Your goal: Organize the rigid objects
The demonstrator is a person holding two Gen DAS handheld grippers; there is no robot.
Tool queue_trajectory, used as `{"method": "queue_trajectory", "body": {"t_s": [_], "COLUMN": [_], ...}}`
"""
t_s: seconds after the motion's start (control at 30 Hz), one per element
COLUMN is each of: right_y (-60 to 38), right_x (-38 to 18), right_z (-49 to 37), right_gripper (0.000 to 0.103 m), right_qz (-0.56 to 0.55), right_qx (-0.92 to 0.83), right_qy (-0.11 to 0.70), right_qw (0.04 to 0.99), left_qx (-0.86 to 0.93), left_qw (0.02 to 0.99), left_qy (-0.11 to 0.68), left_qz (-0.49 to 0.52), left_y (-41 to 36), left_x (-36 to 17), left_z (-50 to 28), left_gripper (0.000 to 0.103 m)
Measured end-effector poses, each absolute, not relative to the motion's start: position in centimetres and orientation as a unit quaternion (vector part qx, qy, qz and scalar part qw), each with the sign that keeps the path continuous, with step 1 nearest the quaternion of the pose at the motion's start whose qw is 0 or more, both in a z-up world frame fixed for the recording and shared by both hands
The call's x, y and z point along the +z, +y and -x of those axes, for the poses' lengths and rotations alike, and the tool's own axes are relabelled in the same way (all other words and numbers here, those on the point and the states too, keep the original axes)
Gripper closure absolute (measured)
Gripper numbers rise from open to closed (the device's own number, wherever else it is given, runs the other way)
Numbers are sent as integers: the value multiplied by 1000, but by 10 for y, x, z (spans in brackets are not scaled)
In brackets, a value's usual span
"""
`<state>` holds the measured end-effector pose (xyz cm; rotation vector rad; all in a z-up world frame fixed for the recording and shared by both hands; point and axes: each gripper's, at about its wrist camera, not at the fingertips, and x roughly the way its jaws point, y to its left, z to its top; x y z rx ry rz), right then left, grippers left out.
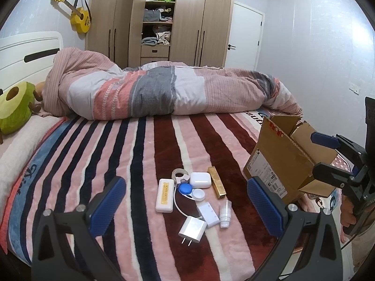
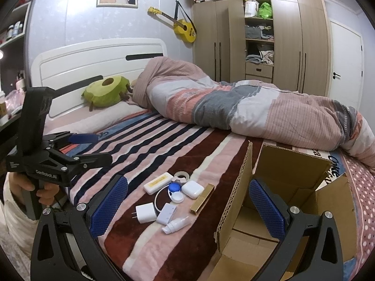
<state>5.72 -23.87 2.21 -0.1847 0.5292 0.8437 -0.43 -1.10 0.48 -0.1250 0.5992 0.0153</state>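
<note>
Small rigid objects lie clustered on the striped blanket: a white case with a yellow label, a tape roll, a white earbud case, a blue-and-white lens case, a gold bar, a white plug charger, a white adapter and a small white bottle. An open cardboard box stands to their right. My left gripper is open, just short of the cluster. My right gripper is open over the cluster and the box's edge.
A rolled pink and grey duvet lies across the bed behind the objects. A green avocado pillow sits by the white headboard. A wooden wardrobe and a yellow guitar are at the far wall.
</note>
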Motion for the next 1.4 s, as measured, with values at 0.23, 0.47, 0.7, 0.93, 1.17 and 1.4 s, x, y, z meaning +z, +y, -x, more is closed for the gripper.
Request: {"method": "queue_trajectory", "body": {"t_s": [0.23, 0.47, 0.7, 0.93, 1.17, 1.4], "right_y": [-243, -226, -175, -125, -106, -99], "right_x": [22, 25, 2, -66, -132, -136], "right_z": [-56, -46, -33, -38, -64, -64], "right_gripper": [0, 27, 27, 29, 48, 48], "right_qz": [87, 110, 120, 124, 136, 162], "right_qx": [396, 411, 470, 510, 491, 496], "right_qy": [255, 246, 255, 327, 398, 387], "right_qw": [878, 871, 836, 786, 763, 760], "left_qx": [6, -16, -24, -17, -2, -4], "left_qw": [953, 961, 966, 958, 942, 938], "left_qy": [296, 270, 251, 279, 324, 337], "left_qz": [61, 58, 60, 72, 88, 87], "left_y": [-12, -2, 26, 60, 81, 82], "left_x": [5, 5, -6, -46, -92, -106], "left_z": [6, 16, 24, 19, 1, -10], "left_gripper": [0, 0, 0, 0, 0, 0]}}
